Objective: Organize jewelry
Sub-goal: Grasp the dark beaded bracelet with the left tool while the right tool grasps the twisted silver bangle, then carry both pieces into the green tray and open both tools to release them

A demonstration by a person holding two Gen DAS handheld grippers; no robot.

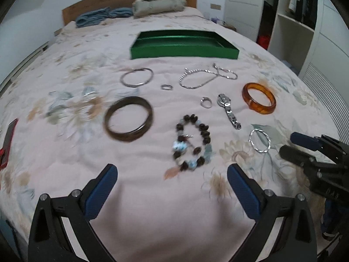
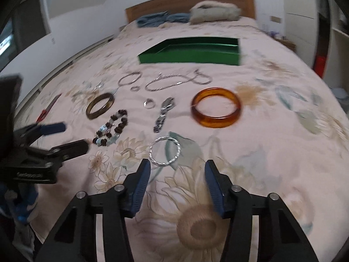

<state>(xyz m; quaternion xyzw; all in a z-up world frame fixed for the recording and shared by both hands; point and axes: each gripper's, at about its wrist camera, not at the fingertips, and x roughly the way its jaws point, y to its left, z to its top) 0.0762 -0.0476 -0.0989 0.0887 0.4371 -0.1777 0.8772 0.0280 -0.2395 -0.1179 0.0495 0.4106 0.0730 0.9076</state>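
1. Far left edge of the left wrist view: a red flat object point(image 1: 6, 144), cut off by the frame, lying on the floral bedspread point(image 1: 65, 152).
2. Left of centre: dark brown bangle point(image 1: 128, 118) flat on the bedspread; above it a thin silver bangle point(image 1: 136, 77), apart from it.
3. Lower foreground: left hand-held gripper point(image 1: 172, 174) with jaws spread wide, nothing between the blue pads, bare bedspread below.
4. Centre: beaded bracelet point(image 1: 192, 145) of dark and pale blue beads, just beyond the left gripper's fingertips, not touched.
5. Above the beads: two small silver rings point(image 1: 166, 87) and point(image 1: 206, 102), well apart from each other.
6. Upper centre: green tray point(image 1: 183, 52), open-topped and shallow, near the head of the bed; interior dark green, no jewelry visible inside.
7. Between tray and rings: silver chain point(image 1: 207, 77) looped loosely on the bedspread, outside the tray.
8. Right of centre: silver wristwatch point(image 1: 228, 111) lying flat, strap pointing toward the lower frame.
9. Right: amber bangle point(image 1: 259, 98) flat on the bedspread; below it a twisted silver bangle point(image 1: 259, 140).
10. Right wrist view, lower centre: right hand-held gripper point(image 2: 177, 170) with jaws about half spread, holding nothing; the twisted silver bangle point(image 2: 165, 151) lies just beyond the left pad, outside the gap.
11. Background: wooden headboard point(image 1: 130, 2), blue folded cloth point(image 1: 102, 16), grey pillow point(image 1: 159, 4).
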